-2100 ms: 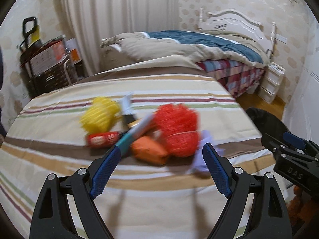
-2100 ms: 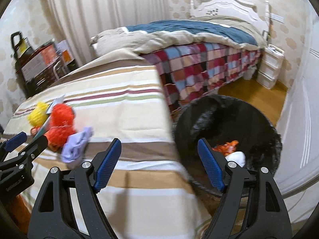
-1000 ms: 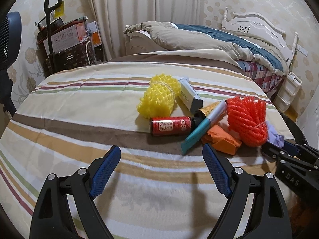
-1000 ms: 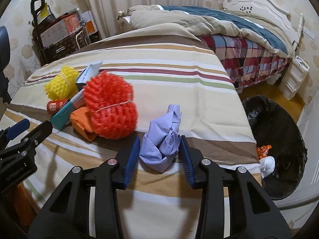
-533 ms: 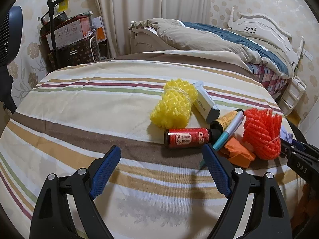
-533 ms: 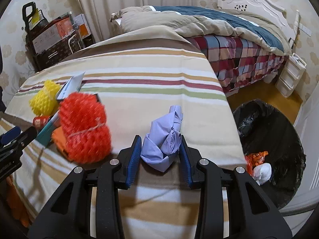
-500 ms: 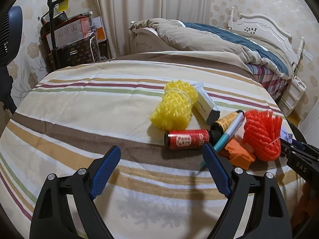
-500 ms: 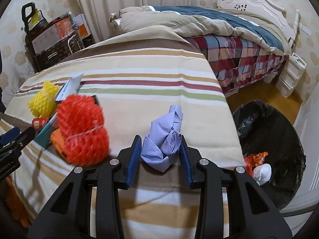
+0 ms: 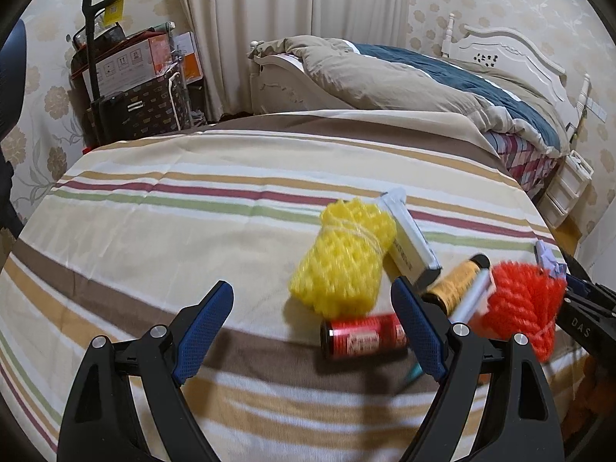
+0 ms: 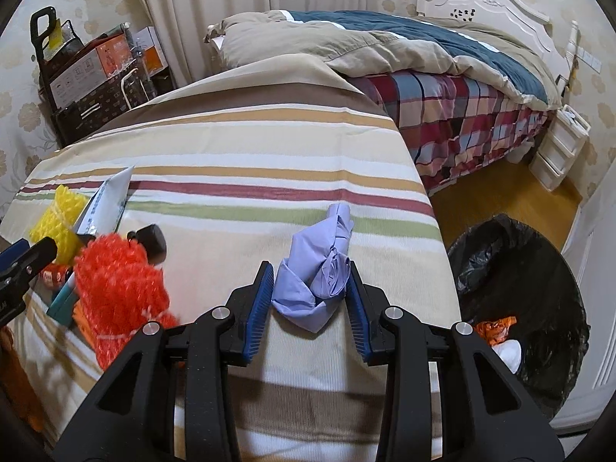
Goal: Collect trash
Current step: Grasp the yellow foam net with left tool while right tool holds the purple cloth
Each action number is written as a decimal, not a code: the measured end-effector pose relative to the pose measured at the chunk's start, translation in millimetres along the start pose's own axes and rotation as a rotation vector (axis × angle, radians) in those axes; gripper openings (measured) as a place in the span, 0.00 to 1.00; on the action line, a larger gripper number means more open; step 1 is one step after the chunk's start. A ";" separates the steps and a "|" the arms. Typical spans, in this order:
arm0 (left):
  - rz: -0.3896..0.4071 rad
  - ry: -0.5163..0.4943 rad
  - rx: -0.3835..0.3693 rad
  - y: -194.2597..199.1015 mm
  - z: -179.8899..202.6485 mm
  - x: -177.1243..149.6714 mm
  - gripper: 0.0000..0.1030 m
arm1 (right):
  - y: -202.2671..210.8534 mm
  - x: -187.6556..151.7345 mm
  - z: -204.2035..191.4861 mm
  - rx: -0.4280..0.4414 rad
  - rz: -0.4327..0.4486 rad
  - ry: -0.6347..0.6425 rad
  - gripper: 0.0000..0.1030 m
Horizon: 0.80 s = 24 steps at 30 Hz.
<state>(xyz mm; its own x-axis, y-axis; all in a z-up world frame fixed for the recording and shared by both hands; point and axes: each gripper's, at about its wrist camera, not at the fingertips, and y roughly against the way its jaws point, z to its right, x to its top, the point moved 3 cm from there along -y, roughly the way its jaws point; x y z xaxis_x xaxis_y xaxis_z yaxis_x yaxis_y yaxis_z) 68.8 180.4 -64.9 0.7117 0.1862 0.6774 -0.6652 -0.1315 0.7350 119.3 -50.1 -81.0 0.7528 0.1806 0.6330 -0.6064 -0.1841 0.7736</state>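
Lilac fabric, a crumpled soft wad (image 10: 317, 269), sits clamped between the blue pads of the right gripper (image 10: 311, 300) above the striped cloth-covered table (image 10: 269, 146), just short of its right edge. Only the right wrist view shows this grip, and only it shows the black-lined round trash bin (image 10: 539, 269) on the wooden floor beside the table, with orange and white scraps at the bottom.

From the left wrist, the left gripper (image 9: 312, 327) hangs with its fingers wide apart and nothing between them. Past them lie a red cylindrical can (image 9: 364, 337) on its side, a yellow foam net bundle (image 9: 342, 261), a white-and-grey flat carton (image 9: 410, 238), an amber bottle with a black cap (image 9: 460, 281) and a red foam net bundle (image 9: 527, 304). The right gripper's black body at that view's right edge bears the letters "DAS". Print on the can and carton is too blurred to read.

Compared with a second ago, the right gripper keeps the same hold on the wad, while the table edge and bin sit nearer its centre; in the left view the trash pile has slid toward the right finger.

Beyond stand a bed with a tan-and-blue duvet (image 10: 385, 46) and stacked boxes (image 9: 134, 61).
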 end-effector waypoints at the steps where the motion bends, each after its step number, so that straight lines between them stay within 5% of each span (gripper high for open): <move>1: -0.002 0.000 -0.002 -2.6 -0.5 2.2 0.81 | -1.0 1.2 0.0 -0.002 0.000 0.001 0.35; 8: -0.022 -0.019 -0.025 -15.5 0.3 9.3 0.81 | -4.4 3.3 -3.6 -0.023 -0.003 0.018 0.35; 15: -0.045 -0.059 -0.046 -21.0 5.6 4.6 0.52 | -4.3 3.1 -5.1 -0.032 -0.003 0.023 0.35; 24: -0.032 -0.060 -0.056 -18.6 5.5 1.2 0.47 | -4.2 3.0 -5.2 -0.032 -0.001 0.019 0.35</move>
<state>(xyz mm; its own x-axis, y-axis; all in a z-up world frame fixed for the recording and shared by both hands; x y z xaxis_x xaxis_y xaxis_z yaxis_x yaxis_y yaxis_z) 83.3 177.7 -77.6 0.7438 0.1303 0.6555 -0.6524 -0.0712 0.7545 122.8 -43.8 -82.1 0.7488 0.1992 0.6321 -0.6135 -0.1526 0.7748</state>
